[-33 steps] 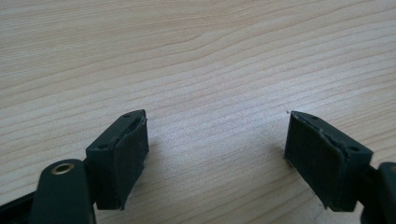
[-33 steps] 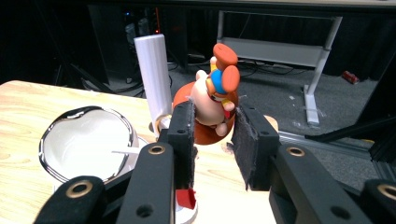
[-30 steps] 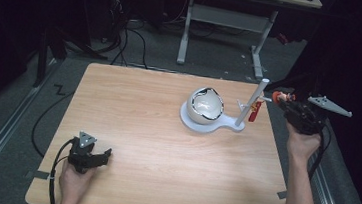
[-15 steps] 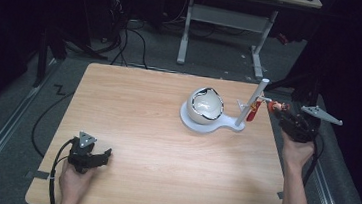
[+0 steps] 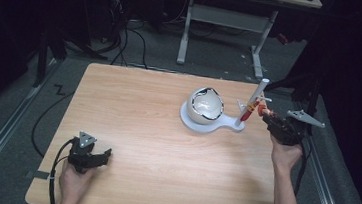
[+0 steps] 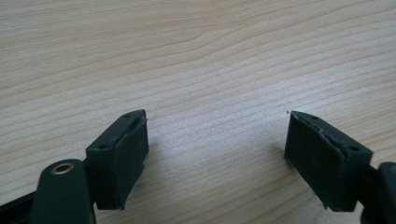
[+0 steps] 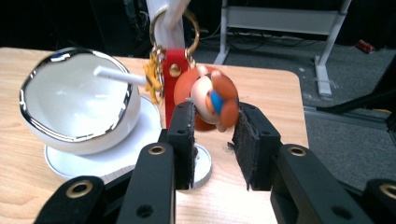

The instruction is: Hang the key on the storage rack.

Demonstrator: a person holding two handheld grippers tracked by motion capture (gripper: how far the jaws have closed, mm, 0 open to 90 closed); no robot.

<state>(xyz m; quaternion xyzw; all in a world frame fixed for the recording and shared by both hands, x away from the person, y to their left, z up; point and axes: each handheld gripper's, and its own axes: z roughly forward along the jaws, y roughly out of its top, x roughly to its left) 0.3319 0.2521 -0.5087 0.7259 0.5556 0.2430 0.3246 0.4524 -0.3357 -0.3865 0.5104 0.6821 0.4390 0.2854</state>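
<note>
Gripping the figure keychain (image 7: 211, 100), right hand-held gripper (image 7: 212, 140) beside white post (image 7: 166, 21).

A white bowl (image 7: 77, 109) with silver rim, a red-and-orange figure keychain (image 7: 210, 100), black fingers (image 7: 184, 135).

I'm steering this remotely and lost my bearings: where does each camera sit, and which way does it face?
High view: above the person's side, looking forward and down on the table; both forearms, left gripper, right gripper.
Left gripper view: on the left gripper, facing bare tabletop; its open fingers.
Right gripper view: on the right gripper, facing the bowl and stand post; fingers grip the keychain figure.
The high and right gripper views share the bowl, post and keychain.
</note>
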